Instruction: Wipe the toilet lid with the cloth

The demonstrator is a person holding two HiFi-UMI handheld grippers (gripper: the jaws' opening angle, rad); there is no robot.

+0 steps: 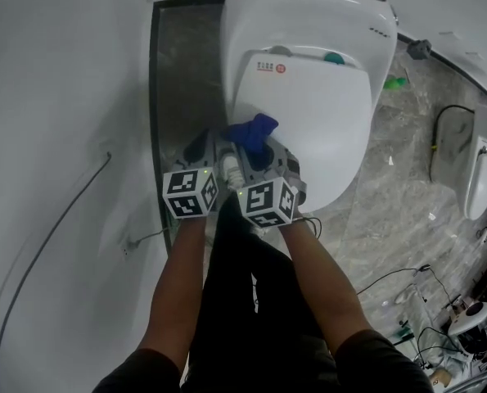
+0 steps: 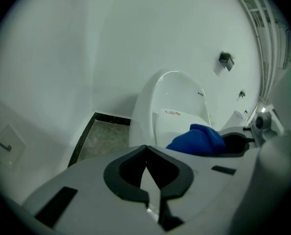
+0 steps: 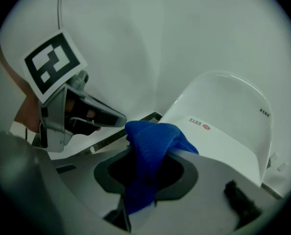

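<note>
The blue cloth (image 1: 254,133) is bunched up and hangs at the near edge of the closed toilet lid (image 1: 308,113), at the side nearer the wall. From the head view I cannot tell whether it presses on the lid or sits just above it. The right gripper (image 3: 145,173) holds it. Its fingers (image 3: 103,177) are clamped on a fold, a wad stands up above them and a tail trails below. The left gripper (image 2: 146,150) is just beside the right one, towards the wall. Its fingers (image 2: 118,173) are closed together on nothing, so it takes no part in the grip.

The lid is white and glossy, and no view shows a smear or wet track on it. A red mark sits near its hinge end, with the tank (image 1: 308,15) behind it. A strip of dark tiled floor (image 1: 182,80) runs between the toilet and the white wall (image 1: 63,97).

I judge that the cloth is secured and placed at the lid's edge, with most of the surface left to wipe. The next move calls for laying the wad flat on the lid with light downward pressure. The right gripper should then sweep it across and up towards the hinge without loosening its grip. The left gripper should stay clear of the path.
</note>
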